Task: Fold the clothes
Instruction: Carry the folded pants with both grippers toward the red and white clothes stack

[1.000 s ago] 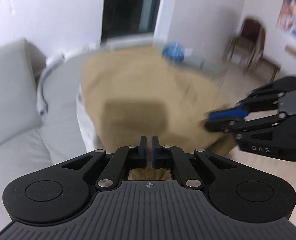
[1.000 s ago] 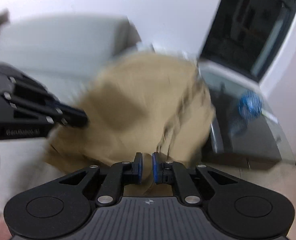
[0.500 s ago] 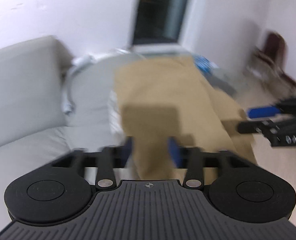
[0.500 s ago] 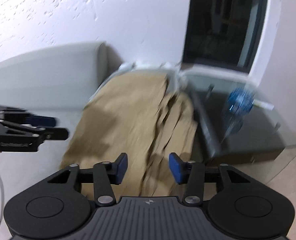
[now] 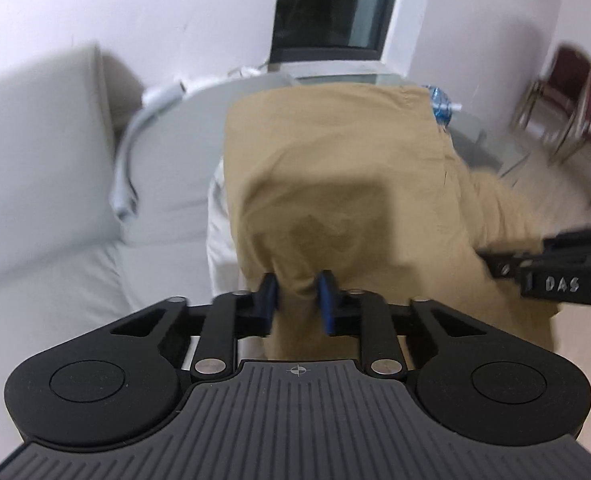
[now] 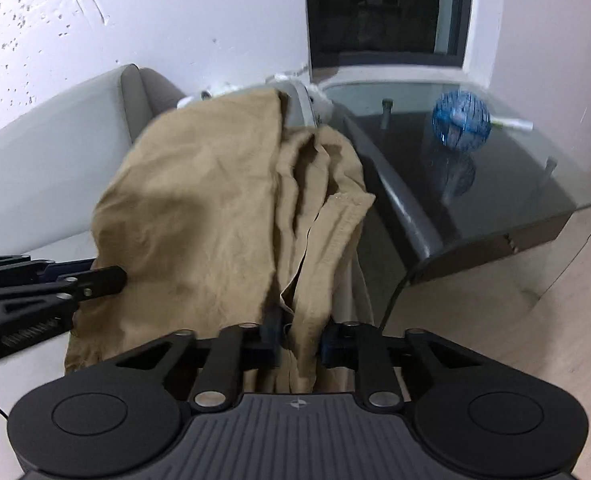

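Both hand-held grippers (image 5: 296,294) (image 6: 298,334) straddle the tan garment (image 5: 335,184), jaws parted.

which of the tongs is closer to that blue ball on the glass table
Right. The right tongs straddle the tan garment's bunched edge, on the side facing the glass table and blue ball. The left tongs are at the garment's far side, by the sofa.

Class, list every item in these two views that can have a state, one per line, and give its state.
left gripper: open, tan fabric between its fingers
right gripper: open, fabric bunched between its fingers
tan garment: draped over the sofa arm, creased, partly folded
blue bottle: lying on the glass table
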`<state>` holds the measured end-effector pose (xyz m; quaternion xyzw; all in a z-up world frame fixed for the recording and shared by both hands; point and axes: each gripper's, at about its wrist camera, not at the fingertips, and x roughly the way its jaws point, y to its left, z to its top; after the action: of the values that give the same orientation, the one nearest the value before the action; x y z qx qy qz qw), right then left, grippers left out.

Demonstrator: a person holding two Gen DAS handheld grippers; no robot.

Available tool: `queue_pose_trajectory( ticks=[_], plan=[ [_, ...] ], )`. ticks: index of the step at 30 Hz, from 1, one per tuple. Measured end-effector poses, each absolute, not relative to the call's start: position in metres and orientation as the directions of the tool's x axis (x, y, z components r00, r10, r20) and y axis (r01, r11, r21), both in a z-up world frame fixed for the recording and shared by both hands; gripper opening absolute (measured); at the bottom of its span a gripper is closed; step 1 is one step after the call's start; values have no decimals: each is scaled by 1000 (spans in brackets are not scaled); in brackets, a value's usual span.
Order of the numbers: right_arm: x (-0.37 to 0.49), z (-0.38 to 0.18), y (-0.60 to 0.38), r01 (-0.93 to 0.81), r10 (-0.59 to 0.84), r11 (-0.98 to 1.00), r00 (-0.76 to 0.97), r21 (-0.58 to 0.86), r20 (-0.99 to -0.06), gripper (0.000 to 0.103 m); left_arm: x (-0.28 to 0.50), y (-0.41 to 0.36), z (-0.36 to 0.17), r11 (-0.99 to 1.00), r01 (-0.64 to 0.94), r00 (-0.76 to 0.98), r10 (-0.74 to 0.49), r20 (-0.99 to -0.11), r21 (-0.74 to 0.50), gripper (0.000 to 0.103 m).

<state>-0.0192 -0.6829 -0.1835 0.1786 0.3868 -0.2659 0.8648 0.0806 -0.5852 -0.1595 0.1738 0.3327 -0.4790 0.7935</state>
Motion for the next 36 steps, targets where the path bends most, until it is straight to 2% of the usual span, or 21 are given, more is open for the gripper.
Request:
queue_pose_trajectory(
  ticks=[4,7,9,10,14,16,17,18,19,20,21,22,23,24,29,32,36],
  plan=[
    [-19,-174,-686,622,-252,752,577,218,-777,15,86,-585,-155,501,866,356,-634,-687,-13,10],
    [-16,-188,-684,629,-271,762,526,154,-806,17,85,-588,-164,484,875,350,-609,-712,17,16],
    [-20,-192,-682,625,-296,770,530,131,-795,26,78,-584,-165,469,882,356,-618,-700,34,30],
    [-22,-193,-682,623,-305,772,534,123,-789,28,72,-578,-162,459,888,357,-631,-689,40,43],
    [-28,-178,-670,563,-371,826,556,10,-744,28,66,-553,-148,450,892,322,-706,-631,-49,45],
    [-25,-167,-668,535,-407,842,551,-66,-729,41,64,-542,-135,450,891,340,-747,-571,-59,45],
    [-24,-160,-666,529,-435,842,545,-108,-717,55,65,-542,-133,451,891,343,-752,-563,-59,45],
    [-24,-153,-664,523,-456,842,558,-132,-693,65,67,-540,-124,451,890,360,-777,-517,-59,46],
    [-23,-147,-664,512,-470,846,583,-149,-663,65,70,-541,-121,453,890,368,-786,-498,-58,46],
    [-18,-143,-667,495,-464,856,613,-146,-640,62,74,-546,-116,452,890,377,-801,-465,-57,44],
    [-11,-140,-669,470,-445,873,656,-132,-610,50,81,-559,-114,448,892,377,-806,-455,-54,42],
    [-4,-139,-672,446,-422,887,689,-114,-589,38,90,-579,-116,442,896,372,-800,-470,-43,29],
    [4,-140,-677,428,-392,900,707,-86,-589,14,96,-595,-120,442,897,372,-790,-487,-31,16],
    [17,-145,-683,413,-364,909,717,-57,-595,6,100,-605,-123,444,896,374,-783,-498,-26,13],
    [62,-177,-708,442,-429,889,708,-121,-561,7,124,-673,-159,450,893,374,-735,-565,6,12],
    [81,-213,-737,519,-476,844,607,-137,-636,15,138,-704,-193,460,888,334,-652,-681,-5,13],
    [85,-231,-748,539,-460,834,568,-114,-682,14,142,-709,-205,477,879,324,-643,-695,-32,13]
  ],
)
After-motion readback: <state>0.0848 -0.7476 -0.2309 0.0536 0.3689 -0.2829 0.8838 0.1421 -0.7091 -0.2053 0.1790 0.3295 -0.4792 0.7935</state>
